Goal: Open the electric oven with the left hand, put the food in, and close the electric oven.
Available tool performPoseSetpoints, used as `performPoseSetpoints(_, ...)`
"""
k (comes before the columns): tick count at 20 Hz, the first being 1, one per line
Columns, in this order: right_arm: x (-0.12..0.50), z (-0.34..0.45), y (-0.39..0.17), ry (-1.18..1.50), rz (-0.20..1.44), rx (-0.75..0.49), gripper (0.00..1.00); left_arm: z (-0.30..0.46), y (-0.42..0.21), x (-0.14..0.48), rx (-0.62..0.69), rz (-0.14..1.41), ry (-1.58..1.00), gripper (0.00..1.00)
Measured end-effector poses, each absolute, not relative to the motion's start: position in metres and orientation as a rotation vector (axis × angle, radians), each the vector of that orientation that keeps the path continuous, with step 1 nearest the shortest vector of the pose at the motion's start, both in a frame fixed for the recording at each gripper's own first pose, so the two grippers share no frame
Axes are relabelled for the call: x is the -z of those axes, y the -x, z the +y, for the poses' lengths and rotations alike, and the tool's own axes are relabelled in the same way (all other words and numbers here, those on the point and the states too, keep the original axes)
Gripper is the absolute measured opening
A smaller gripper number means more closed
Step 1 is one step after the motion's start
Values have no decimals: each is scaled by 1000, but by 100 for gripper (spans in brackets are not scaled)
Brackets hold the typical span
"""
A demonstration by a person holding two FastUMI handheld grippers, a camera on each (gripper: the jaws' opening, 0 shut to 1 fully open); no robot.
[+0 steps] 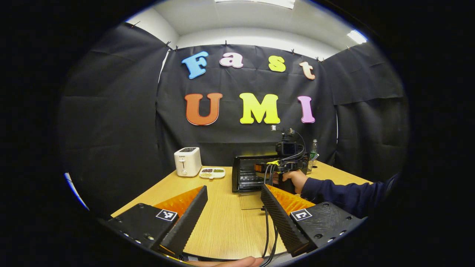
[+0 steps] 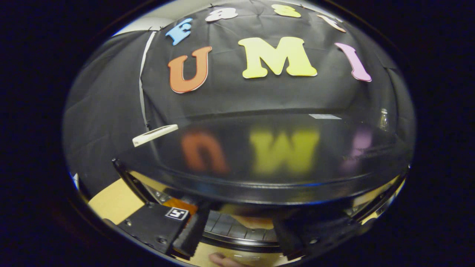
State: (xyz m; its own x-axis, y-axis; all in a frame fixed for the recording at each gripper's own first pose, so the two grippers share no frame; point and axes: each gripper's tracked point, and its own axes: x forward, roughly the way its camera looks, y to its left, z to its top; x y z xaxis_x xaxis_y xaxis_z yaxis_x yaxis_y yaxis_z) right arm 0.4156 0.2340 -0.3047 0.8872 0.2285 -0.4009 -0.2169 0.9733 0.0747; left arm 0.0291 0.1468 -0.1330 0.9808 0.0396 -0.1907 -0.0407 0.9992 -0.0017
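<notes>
Wooden table (image 1: 222, 218) beneath the spread left hand-held gripper (image 1: 233, 213); right's grip unclear.

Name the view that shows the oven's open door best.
Left gripper view: the whole electric oven stands on the table with its glass door folded down flat. The right gripper view shows the oven's glossy top and rack up close.
</notes>
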Motion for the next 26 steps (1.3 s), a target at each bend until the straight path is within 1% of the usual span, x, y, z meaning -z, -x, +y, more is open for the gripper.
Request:
performPoseSetpoints(1, 303, 231, -408, -34, 420, -229, 90, 148, -29, 133, -52, 195, 11, 95)
performPoseSetpoints(2, 302, 229, -398, -38, 426, -234, 91, 148, -27, 133, -58, 198, 20, 95)
performPoseSetpoints(5, 298, 222, -362, -49, 449, -255, 91, 146, -20, 128, -72, 188, 31, 95)
performPoseSetpoints(8, 277, 211, -321, -63, 431, -271, 91, 135, -12, 129, -62, 190, 56, 95)
performPoseSetpoints(12, 232, 186, -253, -29, 349, -286, 91, 119, -8, 126, -45, 174, 61, 95)
performPoseSetpoints(15, 185, 166, -205, 12, 248, -271, 92, 104, -13, 122, -19, 168, 78, 94)
performPoseSetpoints(18, 142, 139, -169, -1, 175, -214, 93, 95, -18, 112, -7, 157, 81, 93)
performPoseSetpoints(21, 117, 118, -142, -26, 180, -170, 93, 89, -23, 108, -8, 163, 69, 93)
performPoseSetpoints(26, 68, 70, -112, 17, 113, -81, 93, 67, -44, 131, 1, 244, 42, 93)
